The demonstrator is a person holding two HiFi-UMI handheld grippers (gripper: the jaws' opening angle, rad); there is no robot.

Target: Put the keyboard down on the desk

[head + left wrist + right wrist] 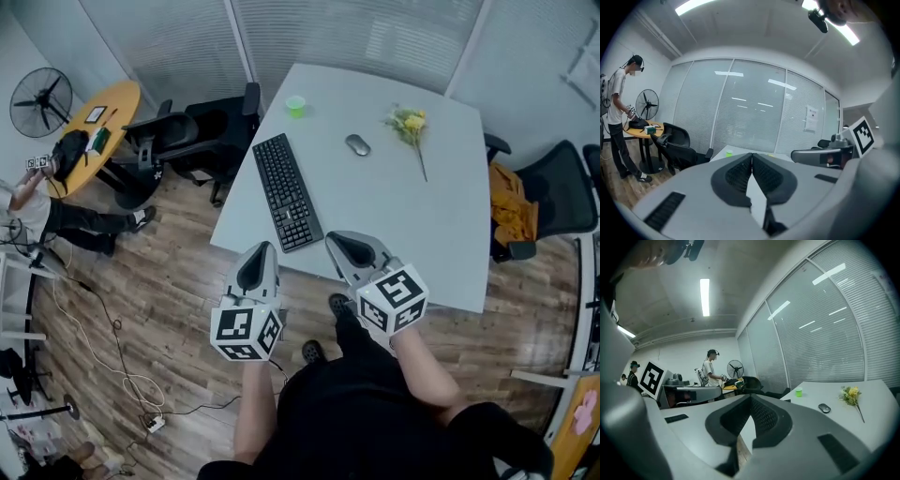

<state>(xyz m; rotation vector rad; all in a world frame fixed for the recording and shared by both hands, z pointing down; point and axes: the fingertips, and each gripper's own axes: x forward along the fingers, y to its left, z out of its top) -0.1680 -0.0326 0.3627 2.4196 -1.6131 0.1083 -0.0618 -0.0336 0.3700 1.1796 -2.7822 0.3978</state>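
The black keyboard (286, 190) lies flat on the white desk (422, 211), along its left edge. Both grippers hang just short of the desk's near edge, apart from the keyboard. My left gripper (259, 253) is shut and holds nothing; in the left gripper view its pads (740, 171) meet tip to tip. To the right of it, my right gripper (345, 245) is also shut and empty, its fingertips (761, 414) touching in the right gripper view. The keyboard is hidden in both gripper views.
On the desk stand a green cup (296, 106), a grey mouse (357, 144) and a yellow flower (410, 124). Black office chairs (192, 136) crowd the desk's left side, another chair (553, 192) stands at right. A person (42, 211) stands by a round wooden table (98, 131).
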